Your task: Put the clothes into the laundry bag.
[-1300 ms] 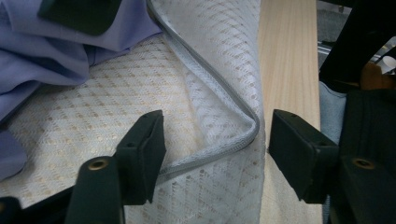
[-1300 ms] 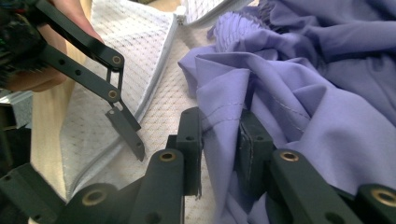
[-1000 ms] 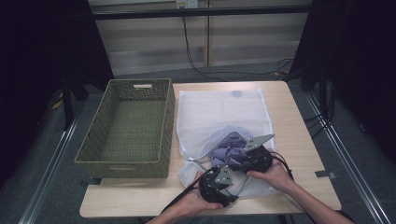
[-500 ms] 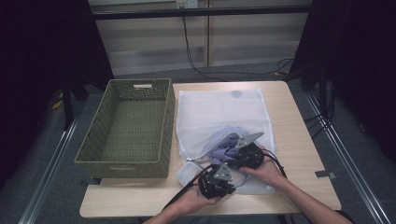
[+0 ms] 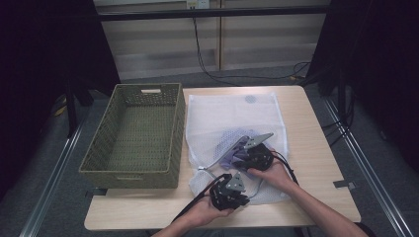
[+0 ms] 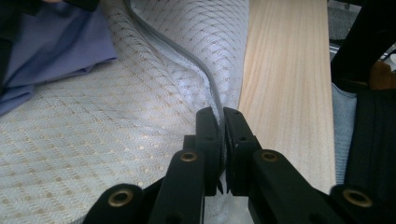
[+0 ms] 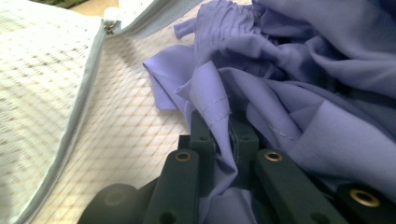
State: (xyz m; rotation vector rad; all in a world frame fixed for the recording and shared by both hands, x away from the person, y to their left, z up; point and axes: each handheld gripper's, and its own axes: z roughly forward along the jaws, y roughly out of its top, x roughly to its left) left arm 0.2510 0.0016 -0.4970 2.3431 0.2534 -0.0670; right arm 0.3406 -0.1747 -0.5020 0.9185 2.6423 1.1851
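A white mesh laundry bag (image 5: 232, 113) lies flat on the table with a purple cloth (image 5: 228, 144) at its open end. My left gripper (image 5: 216, 181) sits near the front edge, shut on the bag's grey zipper hem (image 6: 212, 95), which runs up between the pads of my left gripper (image 6: 222, 122). My right gripper (image 5: 238, 155) rests on the cloth pile. Its jaws have just been closing, and my right gripper (image 7: 219, 126) is shut on a fold of the purple cloth (image 7: 299, 93). The zipper pull (image 7: 109, 27) lies at the bag's mouth.
An empty green wicker basket (image 5: 143, 174) stands at the left of the wooden table (image 5: 316, 148), touching the bag's side. Bare wood runs along the right and front of the bag. Cables trail from both grippers toward the person.
My right gripper has shifted a little left and farther from the person, over the purple cloth. The left hand has stayed where it was.
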